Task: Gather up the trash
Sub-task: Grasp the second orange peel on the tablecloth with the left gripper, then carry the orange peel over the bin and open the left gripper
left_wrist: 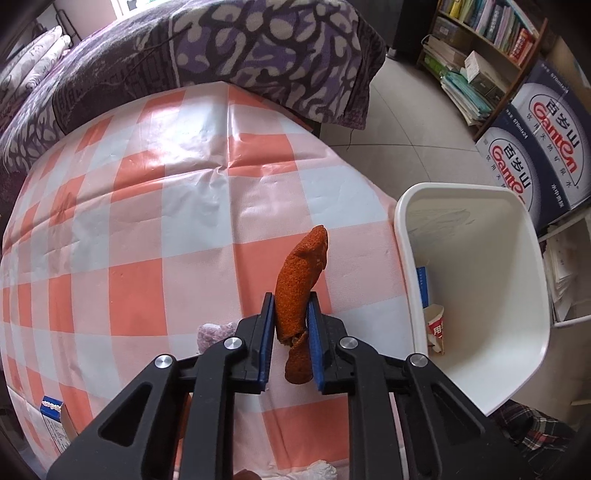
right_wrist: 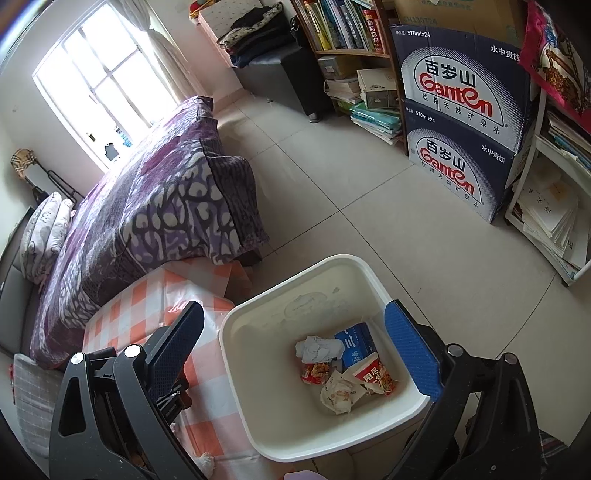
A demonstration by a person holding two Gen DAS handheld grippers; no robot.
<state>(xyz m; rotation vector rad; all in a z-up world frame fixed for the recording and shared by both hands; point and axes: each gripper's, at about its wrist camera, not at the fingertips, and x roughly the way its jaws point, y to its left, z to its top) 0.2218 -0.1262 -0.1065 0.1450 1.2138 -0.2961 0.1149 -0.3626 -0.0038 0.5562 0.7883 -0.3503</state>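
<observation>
Left hand-held gripper (left_wrist: 291,317): jaws clamped tight on a strip of orange peel (left_wrist: 301,280), blue pads pressing both flanks of the strip. Peel upright between the pads, upper end curling toward 12 o'clock above the fingertips, lower end hanging below the pads. Beneath it, the bench (left_wrist: 147,221) under an orange-and-white checked cloth. At 3 o'clock from the peel, just beside the bench edge, a white trash bin (left_wrist: 524,295), a blue carton and a red-and-white paper cup visible against its inner wall. At 8 o'clock near the bench edge, a small blue-and-white box (left_wrist: 53,421). Just left of the gripper's linkage, a pale crumpled wad (left_wrist: 214,332), partly hidden. At 12 o'clock, beyond the bench, a bed with a purple patterned blanket (left_wrist: 258,48).

Right hand-held gripper (right_wrist: 295,343): jaws spread wide, nothing between them, poised above the open bin (right_wrist: 332,264). Inside the bin: a crumpled white tissue (right_wrist: 317,347), a blue carton (right_wrist: 356,343), a red-and-white cup (right_wrist: 375,374), a small red wrapper (right_wrist: 314,373) and a crumpled paper wrapper (right_wrist: 338,395). At 9 o'clock from the bin, touching or just beside it, the checked bench (right_wrist: 122,314). At 1 o'clock, well apart on the tiled floor, two stacked water-bottle cartons (right_wrist: 458,122), bookshelves (right_wrist: 343,29) beside them.
</observation>
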